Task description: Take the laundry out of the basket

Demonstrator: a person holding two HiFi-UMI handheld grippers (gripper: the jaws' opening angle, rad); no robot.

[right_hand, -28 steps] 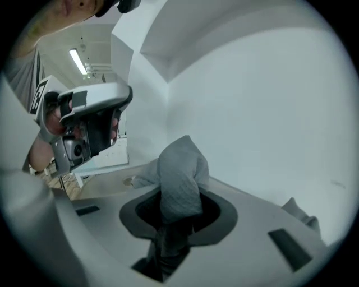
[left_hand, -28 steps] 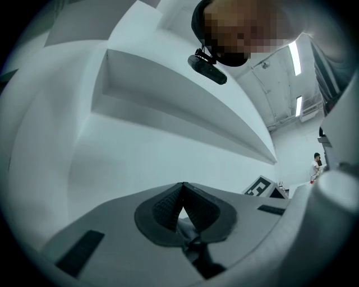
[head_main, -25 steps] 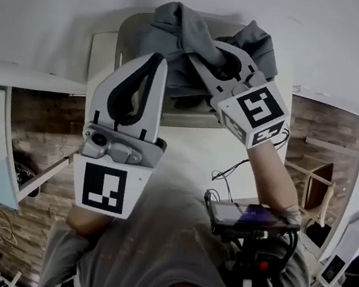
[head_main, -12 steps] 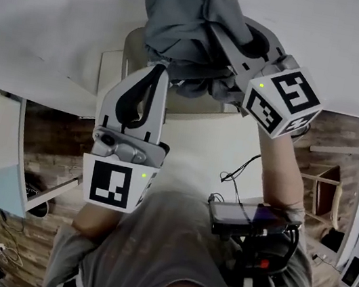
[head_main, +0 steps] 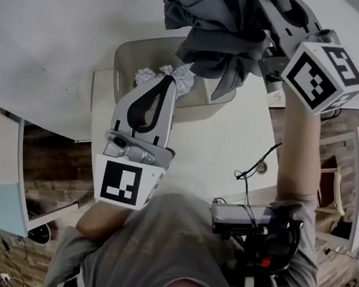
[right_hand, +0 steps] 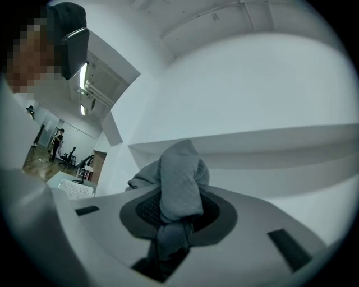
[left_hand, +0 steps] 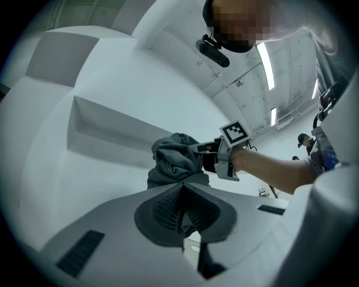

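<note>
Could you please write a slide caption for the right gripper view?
Right gripper clamped on a bunched grey garment, white wall behind.

The grey garment (head_main: 214, 22) at the upper middle of the head view is soft, matt cloth; close up, its weave shows a fine quilted texture. The right tool (right_hand: 175, 213) and the left tool (head_main: 165, 83) have smooth, matt, pale-grey plastic shells, with dark ribbed pads (left_hand: 164, 207) that look rubbery. The basket (head_main: 126, 67) is smooth pale plastic with a faint sheen. The desk (head_main: 220, 146) has a plain white top, smooth and matt, and the floor (head_main: 47, 150) at the left looks like grained wood planks.
</note>
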